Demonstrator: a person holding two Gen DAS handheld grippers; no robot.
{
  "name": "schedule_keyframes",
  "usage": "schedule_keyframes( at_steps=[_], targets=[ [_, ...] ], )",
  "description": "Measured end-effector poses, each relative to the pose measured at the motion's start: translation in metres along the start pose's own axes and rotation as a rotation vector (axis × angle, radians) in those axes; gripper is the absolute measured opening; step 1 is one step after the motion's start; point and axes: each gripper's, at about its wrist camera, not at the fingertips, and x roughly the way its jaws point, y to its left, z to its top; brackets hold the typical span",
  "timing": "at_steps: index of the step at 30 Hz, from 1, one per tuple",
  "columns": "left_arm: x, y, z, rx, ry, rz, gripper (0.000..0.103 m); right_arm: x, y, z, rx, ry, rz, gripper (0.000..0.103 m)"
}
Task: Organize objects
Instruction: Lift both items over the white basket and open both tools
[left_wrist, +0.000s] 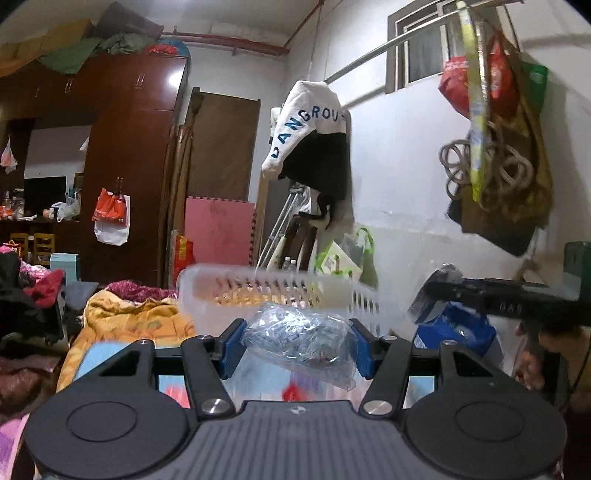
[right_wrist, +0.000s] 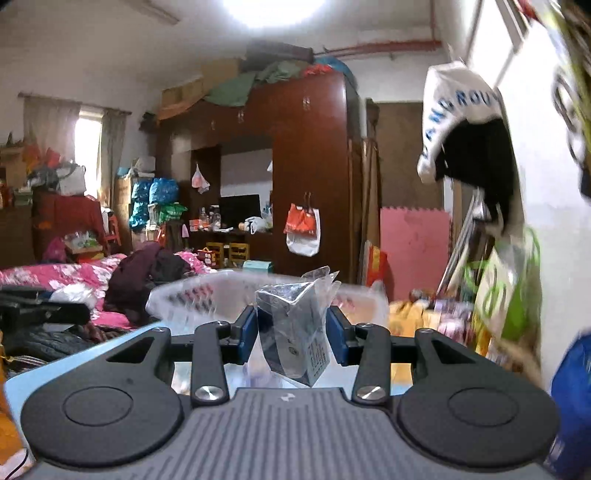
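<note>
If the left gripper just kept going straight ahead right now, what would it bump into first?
Probably the clear plastic basket. The left gripper is shut on a crinkly plastic bag, and the basket sits right beyond it. The bag would likely touch its rim first, though the blur makes the gap hard to judge.

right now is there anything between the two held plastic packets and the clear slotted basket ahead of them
Nothing visible. The left gripper holds a crinkled clear plastic packet, the right gripper a clear packet with a dark item inside. The translucent slotted plastic basket lies just beyond both, with only open air between. Its inside is blurred.
</note>
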Motion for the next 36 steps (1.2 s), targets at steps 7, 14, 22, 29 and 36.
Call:
schedule_keyframes(
  at_steps=[7,14,22,29,36],
  targets=[
    [0.081,-0.002,0.053,-0.022,0.100,0.036,0.062,0.054,0.021,0.022,-0.149,0.064,-0.062,0.044],
    [0.151,0.014,0.048,-0.049,0.226,0.111,0.062,0.092,-0.001,0.017,-0.057,0.173,-0.031,0.044],
    [0.145,0.024,0.044,-0.018,0.216,0.150,0.089,0.067,0.002,0.013,-0.074,0.153,-0.055,0.101],
    [0.044,0.000,0.010,0.094,0.119,0.039,0.103,-0.026,-0.002,-0.020,-0.045,0.102,0.048,0.103],
    [-0.045,-0.029,-0.078,0.110,0.091,0.037,0.101,-0.097,0.009,-0.102,0.081,0.066,0.100,0.103]
  ],
)
